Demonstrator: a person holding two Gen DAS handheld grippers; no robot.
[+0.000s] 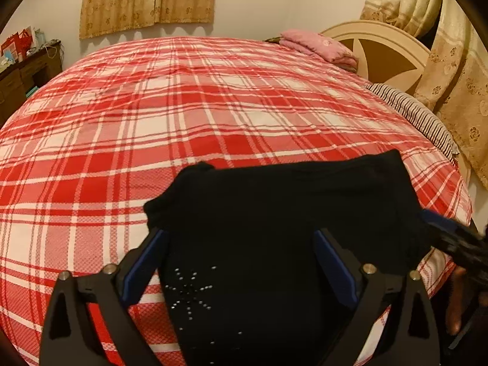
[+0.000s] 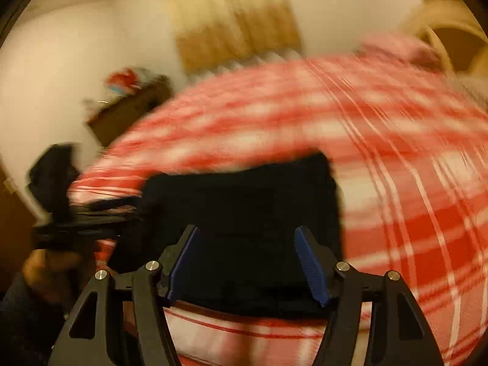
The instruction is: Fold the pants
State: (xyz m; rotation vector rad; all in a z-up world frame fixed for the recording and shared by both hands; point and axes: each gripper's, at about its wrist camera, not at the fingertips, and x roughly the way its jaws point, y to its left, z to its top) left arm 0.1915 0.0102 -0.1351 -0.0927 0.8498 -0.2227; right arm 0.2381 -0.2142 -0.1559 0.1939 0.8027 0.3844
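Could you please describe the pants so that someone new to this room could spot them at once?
Start at the bed with the red-and-white plaid cover. On its near edge lie the black pants, folded into a compact block. They are the only dark item there, with small silver studs.

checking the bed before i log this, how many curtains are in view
2. One curtain hangs on the far wall above the bed; the other curtain drapes at the right beside the headboard. More may lie outside the frame.

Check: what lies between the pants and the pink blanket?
Only bare plaid bedspread between the pants and pink blanket, seen in the left wrist view.
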